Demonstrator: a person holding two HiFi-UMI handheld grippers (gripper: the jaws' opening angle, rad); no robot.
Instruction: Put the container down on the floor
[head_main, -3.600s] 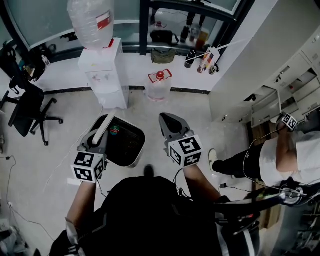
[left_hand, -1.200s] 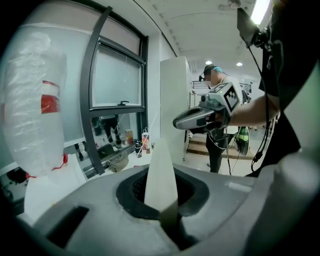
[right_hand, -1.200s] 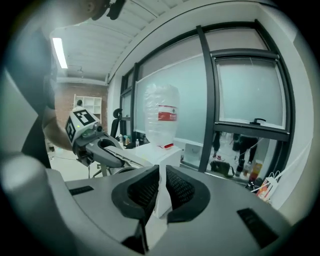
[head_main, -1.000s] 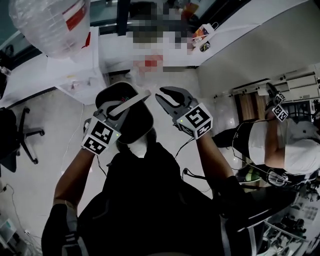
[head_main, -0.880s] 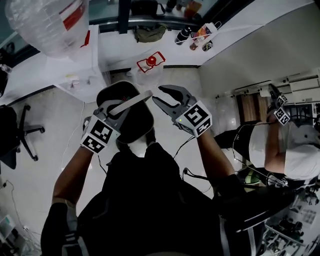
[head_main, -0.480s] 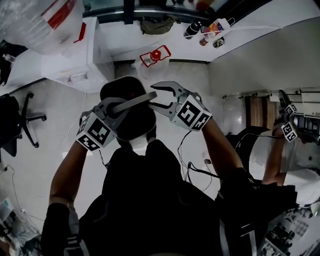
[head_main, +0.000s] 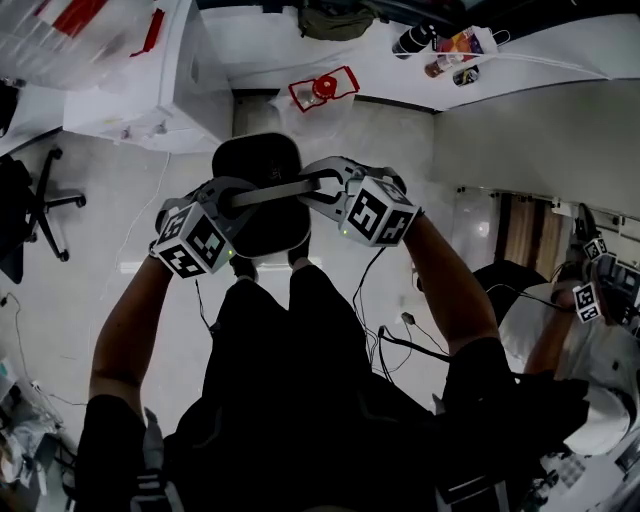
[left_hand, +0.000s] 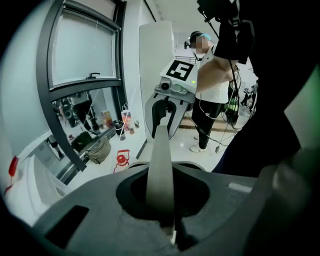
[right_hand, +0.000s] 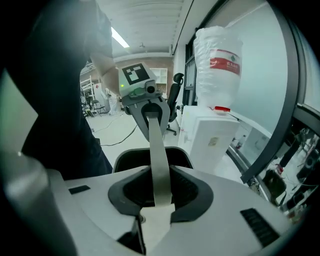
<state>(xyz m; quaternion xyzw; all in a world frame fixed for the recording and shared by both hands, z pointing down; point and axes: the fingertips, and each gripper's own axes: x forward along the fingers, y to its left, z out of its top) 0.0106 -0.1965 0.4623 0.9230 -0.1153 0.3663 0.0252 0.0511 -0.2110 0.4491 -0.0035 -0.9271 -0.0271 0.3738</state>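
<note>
A black container (head_main: 258, 200) with a pale rim hangs above the floor by its flat grey handle (head_main: 278, 190). My left gripper (head_main: 236, 196) is shut on the handle's left part; in the left gripper view the handle (left_hand: 161, 165) runs straight out of the shut jaws. My right gripper (head_main: 322, 181) stands at the handle's right end, its jaws closing with the handle (right_hand: 157, 165) between them and a little room still beside it. In the right gripper view the container's dark mouth (right_hand: 129, 159) shows below the handle, with the left gripper (right_hand: 145, 107) at the far end.
A white water dispenser (head_main: 130, 90) with a big bottle (right_hand: 217, 60) stands just behind the container. A clear jug with a red cap (head_main: 325, 90) sits by the wall. An office chair (head_main: 25, 210) is at left; another person (head_main: 590, 300) crouches at right.
My right gripper has moved left onto the handle's free end, opened wide and begun to narrow round it. The left gripper keeps its hold and the container stays off the floor.
</note>
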